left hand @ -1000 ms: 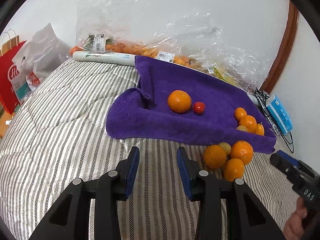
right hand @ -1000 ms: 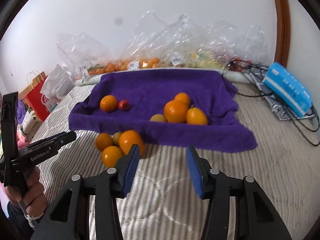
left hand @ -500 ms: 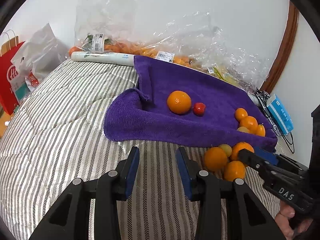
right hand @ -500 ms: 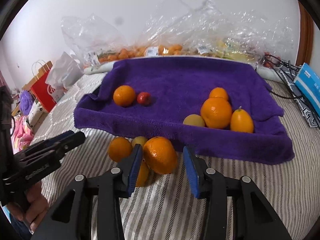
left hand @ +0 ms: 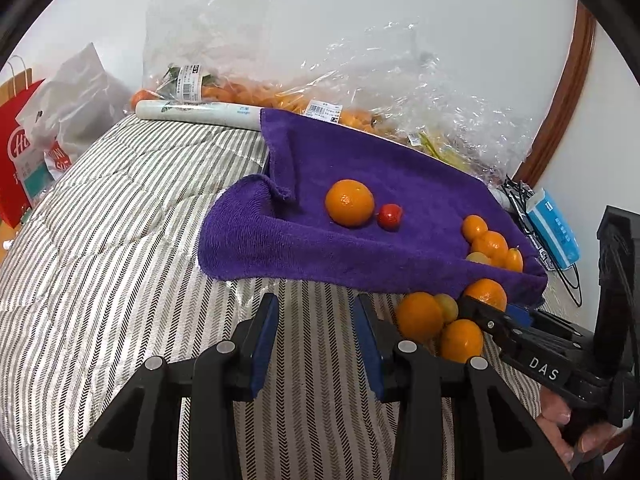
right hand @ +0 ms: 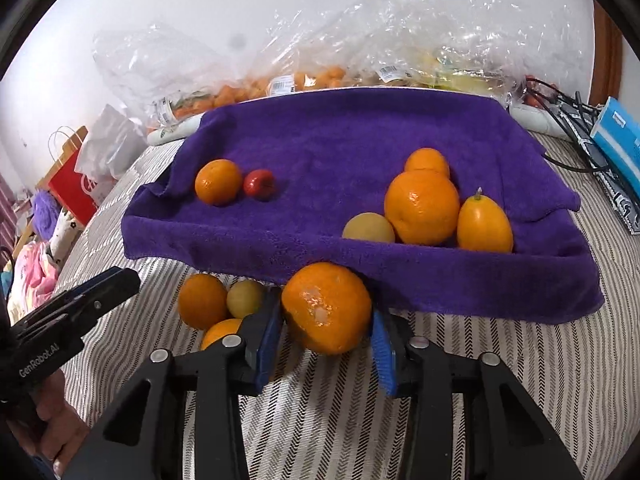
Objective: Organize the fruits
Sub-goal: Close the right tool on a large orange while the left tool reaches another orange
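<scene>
A purple towel (right hand: 340, 140) lies spread on the striped bed cover (right hand: 500, 360). On it sit an orange (right hand: 218, 182) beside a small red fruit (right hand: 259, 184), and at the right a cluster around a big orange (right hand: 422, 206). In front of the towel's edge my right gripper (right hand: 326, 316) is closing, and both pads touch a large orange (right hand: 326, 304) between them. Left of it lie another orange (right hand: 202, 300), a yellow-green fruit (right hand: 245, 298) and a third orange (right hand: 222, 332). My left gripper (left hand: 316, 304) hovers open over bare bed cover, nothing between its fingers.
Clear plastic bags (right hand: 320, 60) holding more fruit line the wall behind the towel. A red paper bag (left hand: 16, 152) stands off the bed's left side. A blue packet (right hand: 616, 136) and black cables (right hand: 560, 100) lie at the right.
My right gripper has moved forward and down to the large orange in front of the towel, and its jaws have narrowed around it. The left gripper has stayed in place.
</scene>
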`<act>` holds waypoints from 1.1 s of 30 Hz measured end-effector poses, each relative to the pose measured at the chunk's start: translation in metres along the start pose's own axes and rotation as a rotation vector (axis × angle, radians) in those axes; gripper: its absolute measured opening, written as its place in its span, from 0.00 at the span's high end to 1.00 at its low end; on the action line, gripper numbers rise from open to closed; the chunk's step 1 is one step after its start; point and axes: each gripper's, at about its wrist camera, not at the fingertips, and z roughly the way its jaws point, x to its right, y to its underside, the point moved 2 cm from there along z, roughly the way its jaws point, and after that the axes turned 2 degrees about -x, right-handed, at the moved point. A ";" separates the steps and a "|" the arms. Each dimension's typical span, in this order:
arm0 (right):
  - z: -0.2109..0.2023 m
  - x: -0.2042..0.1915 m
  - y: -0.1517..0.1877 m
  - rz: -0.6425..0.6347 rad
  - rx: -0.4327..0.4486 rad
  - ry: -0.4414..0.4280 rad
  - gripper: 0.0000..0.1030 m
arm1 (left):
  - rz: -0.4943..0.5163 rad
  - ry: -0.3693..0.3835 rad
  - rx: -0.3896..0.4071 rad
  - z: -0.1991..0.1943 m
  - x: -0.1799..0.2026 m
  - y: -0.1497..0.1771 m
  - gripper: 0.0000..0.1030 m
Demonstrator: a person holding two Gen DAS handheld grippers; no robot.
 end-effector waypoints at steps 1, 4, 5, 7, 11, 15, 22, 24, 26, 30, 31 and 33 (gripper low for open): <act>-0.001 -0.001 0.001 -0.005 0.003 0.002 0.61 | 0.000 0.000 -0.003 0.001 0.000 0.000 0.65; -0.007 -0.004 0.003 -0.031 0.023 0.024 0.61 | -0.003 0.002 -0.005 0.001 -0.001 0.000 0.65; -0.010 -0.003 0.004 -0.033 0.031 0.026 0.61 | -0.002 0.002 -0.004 0.001 -0.001 0.000 0.65; -0.019 0.000 0.005 -0.027 0.052 0.024 0.61 | 0.000 0.004 -0.006 0.002 -0.001 0.000 0.65; -0.034 0.011 0.009 -0.053 0.086 0.086 0.61 | 0.010 0.042 -0.023 0.004 0.002 0.001 0.65; -0.045 0.027 0.018 -0.048 0.088 0.109 0.61 | 0.059 0.119 -0.037 0.002 0.014 0.003 0.65; -0.051 0.052 0.023 -0.039 0.095 0.108 0.61 | 0.072 0.229 -0.095 0.016 0.045 -0.001 0.65; -0.051 0.059 0.021 -0.028 0.099 0.103 0.61 | 0.087 0.214 -0.114 0.023 0.053 0.000 0.65; -0.050 0.064 0.020 -0.012 0.099 0.089 0.61 | 0.093 0.196 -0.112 0.027 0.057 -0.001 0.71; -0.049 0.069 0.021 0.012 0.089 0.067 0.61 | 0.086 0.202 -0.120 0.032 0.058 -0.003 0.73; -0.049 0.068 0.021 0.010 0.092 0.066 0.61 | 0.086 0.200 -0.124 0.032 0.057 -0.003 0.73; -0.050 0.066 0.023 0.000 0.095 0.075 0.61 | 0.089 0.175 -0.123 0.028 0.053 -0.003 0.75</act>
